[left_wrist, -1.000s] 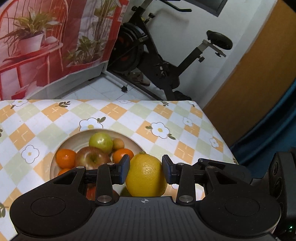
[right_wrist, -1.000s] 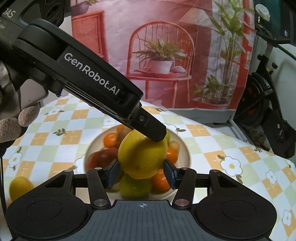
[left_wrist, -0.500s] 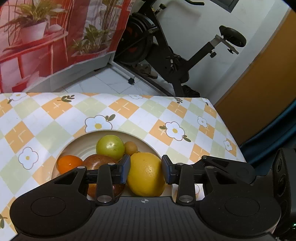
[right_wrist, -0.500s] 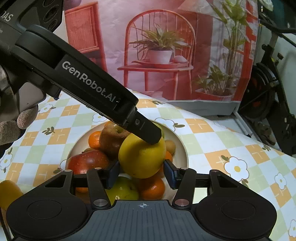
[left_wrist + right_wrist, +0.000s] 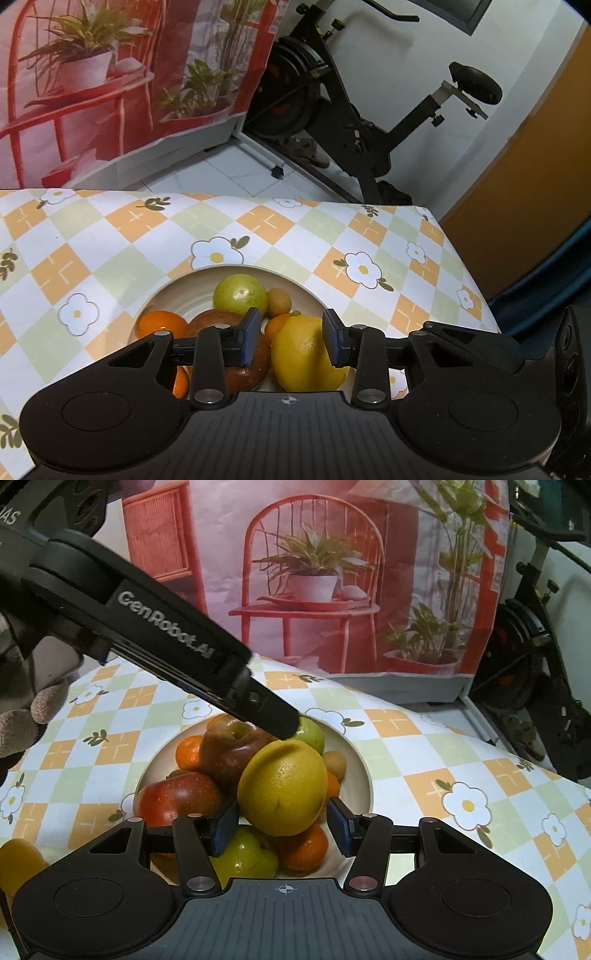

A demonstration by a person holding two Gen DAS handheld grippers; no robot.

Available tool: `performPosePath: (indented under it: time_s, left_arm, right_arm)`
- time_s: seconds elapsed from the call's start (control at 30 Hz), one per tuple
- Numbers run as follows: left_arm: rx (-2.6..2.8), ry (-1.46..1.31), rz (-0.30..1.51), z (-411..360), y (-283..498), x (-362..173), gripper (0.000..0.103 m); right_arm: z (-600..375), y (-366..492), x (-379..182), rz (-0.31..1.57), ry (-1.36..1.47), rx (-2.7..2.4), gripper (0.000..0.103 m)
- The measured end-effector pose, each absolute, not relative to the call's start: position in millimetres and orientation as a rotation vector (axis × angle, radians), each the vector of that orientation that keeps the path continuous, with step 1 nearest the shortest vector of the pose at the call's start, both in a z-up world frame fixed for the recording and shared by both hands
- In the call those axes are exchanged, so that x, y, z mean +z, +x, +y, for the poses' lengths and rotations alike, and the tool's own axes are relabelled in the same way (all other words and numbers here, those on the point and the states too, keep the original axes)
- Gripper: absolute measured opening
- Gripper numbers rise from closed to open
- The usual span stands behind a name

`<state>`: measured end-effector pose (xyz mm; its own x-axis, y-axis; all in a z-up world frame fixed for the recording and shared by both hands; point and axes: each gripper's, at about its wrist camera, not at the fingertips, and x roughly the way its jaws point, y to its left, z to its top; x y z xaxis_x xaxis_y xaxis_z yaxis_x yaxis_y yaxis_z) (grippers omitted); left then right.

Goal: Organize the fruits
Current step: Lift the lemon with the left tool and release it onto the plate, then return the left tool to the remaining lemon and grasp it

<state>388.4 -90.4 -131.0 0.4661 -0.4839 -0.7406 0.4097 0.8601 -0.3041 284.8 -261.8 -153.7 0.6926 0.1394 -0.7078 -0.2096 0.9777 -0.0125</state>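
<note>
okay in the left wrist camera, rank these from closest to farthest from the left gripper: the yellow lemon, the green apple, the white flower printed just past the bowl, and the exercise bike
1. Yellow lemon, between the left gripper fingers.
2. Green apple, farther back in the bowl, slightly left.
3. White flower print, on the tablecloth just beyond the bowl's far rim.
4. Exercise bike, on the floor past the table, upper right.

The left gripper (image 5: pixel 289 334) body covers the near half of the bowl (image 5: pixel 192 282), so the red apple (image 5: pixel 236 363) and the orange (image 5: pixel 161 325) left of its fingers only half show. A yellow fruit (image 5: pixel 16 860) gets cut by the right view's left edge.
</note>
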Motion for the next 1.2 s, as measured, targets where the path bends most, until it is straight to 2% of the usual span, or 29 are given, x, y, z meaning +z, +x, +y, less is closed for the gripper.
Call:
performPosePath:
  time_s: [0.6,1.2]
  left_arm:
    - [-0.495,-0.019,0.842,-56.3,325.8,-105.3,0.039]
    - [-0.361,0.078,0.805,4.2,258.4,-99.4,0.039]
  right_arm:
    - [-238.3,240.4,-125.2,0.734,-0.09,0.132,0.049]
    - [-177.2,193.7,-125.7,0.706,-0.042,0.153,0.049]
